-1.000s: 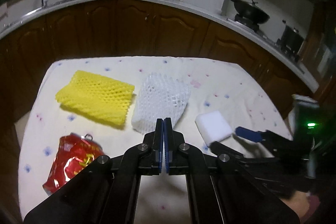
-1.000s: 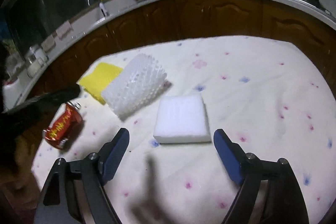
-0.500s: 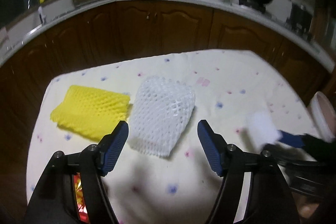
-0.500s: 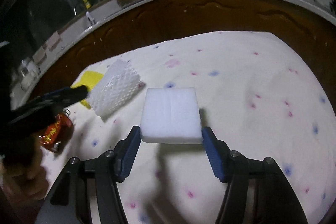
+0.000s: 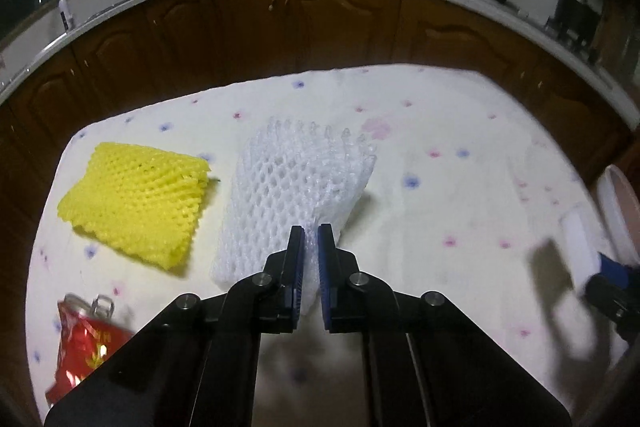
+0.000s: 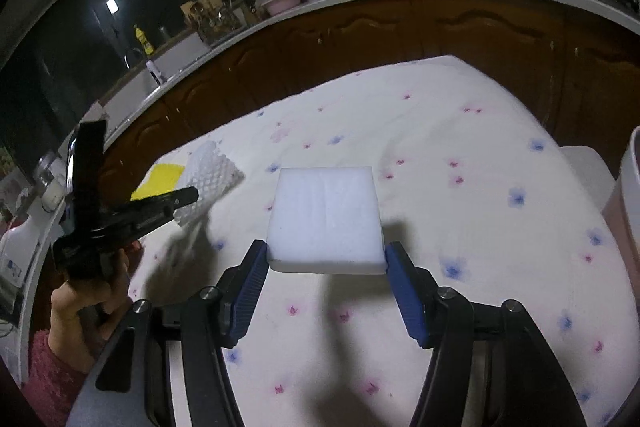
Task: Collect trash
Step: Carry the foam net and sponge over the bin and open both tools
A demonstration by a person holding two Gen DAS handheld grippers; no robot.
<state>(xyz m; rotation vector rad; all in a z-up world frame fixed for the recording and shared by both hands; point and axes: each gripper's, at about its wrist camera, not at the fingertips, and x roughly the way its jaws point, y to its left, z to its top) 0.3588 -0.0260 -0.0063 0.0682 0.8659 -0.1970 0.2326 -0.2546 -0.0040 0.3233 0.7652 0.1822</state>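
Now the left tongs pinch the near edge of the white net, which lies mid-table. Left of the net sits a yellow net, with a red can nearer. The right tongs clamp a white foam block, right of the net, beside a bin.
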